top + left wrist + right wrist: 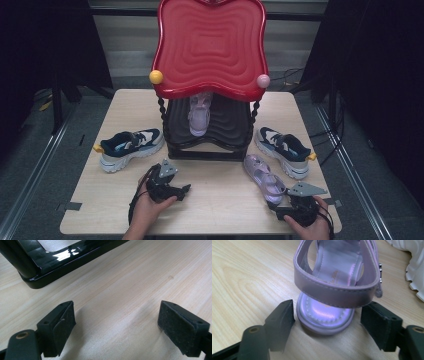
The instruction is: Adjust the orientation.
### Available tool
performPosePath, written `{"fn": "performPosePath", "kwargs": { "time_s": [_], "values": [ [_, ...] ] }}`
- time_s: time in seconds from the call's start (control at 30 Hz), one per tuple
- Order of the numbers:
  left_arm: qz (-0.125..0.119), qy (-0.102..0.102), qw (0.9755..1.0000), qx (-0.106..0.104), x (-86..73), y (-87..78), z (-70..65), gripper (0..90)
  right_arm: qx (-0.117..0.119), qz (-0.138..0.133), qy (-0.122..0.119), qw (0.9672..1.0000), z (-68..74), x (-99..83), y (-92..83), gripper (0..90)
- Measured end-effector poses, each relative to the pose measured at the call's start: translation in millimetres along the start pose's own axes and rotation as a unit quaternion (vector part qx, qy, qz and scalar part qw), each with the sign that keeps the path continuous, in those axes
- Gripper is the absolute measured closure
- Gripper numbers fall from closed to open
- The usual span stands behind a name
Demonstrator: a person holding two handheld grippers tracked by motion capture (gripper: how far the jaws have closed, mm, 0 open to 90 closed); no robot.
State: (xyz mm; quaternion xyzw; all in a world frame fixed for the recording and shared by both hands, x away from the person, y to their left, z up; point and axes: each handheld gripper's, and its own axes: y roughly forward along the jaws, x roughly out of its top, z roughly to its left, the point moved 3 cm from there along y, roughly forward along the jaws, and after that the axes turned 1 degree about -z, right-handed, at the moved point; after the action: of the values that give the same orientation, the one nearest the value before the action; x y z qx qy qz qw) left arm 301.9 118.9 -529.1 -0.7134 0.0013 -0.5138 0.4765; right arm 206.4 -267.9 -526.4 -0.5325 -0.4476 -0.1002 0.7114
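Here the lilac sandal [332, 290] lies flat on the pale wooden table [220, 200], near the front right corner and just in front of the black-framed shoe rack [207, 132], whose lower shelf already carries its matching sandal [199, 114]. The right gripper [327, 325] sits low at the sandal's heel end with its jaws spread to either side of the sole; the pads stand just clear of the rim and press on nothing, so the shoe is bracketed rather than held. The left gripper [116, 325] rests over bare tabletop near the rack's glossy black base, jaws wide and empty. The sandal looks light and fairly flexible: a smooth, slightly shiny synthetic upper with stitched edges, a curved heel strap with a small metal buckle, and a rounded, padded sole. That slick finish will probably slide under a weak pinch, and the strap would likely buckle if squeezed, so the firmer hold seems to be across the sole at the heel, where the felt-like pads can bite on both edges. A blue and white trainer [282, 150] with a chunky ridged sole lies just beside it, another trainer [131, 147] well apart on the left.
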Motion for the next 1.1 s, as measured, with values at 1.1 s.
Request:
{"fn": "performPosePath", "kwargs": {
  "time_s": [1.1],
  "values": [
    [0.0, -0.001, 1.0, 0.002, 0.6, 0.6, 0.4, 13.9, -0.015, 0.0, 0.007, 0.9999, -15.9, 6.9, 11.1, 23.1]
  ]
}}
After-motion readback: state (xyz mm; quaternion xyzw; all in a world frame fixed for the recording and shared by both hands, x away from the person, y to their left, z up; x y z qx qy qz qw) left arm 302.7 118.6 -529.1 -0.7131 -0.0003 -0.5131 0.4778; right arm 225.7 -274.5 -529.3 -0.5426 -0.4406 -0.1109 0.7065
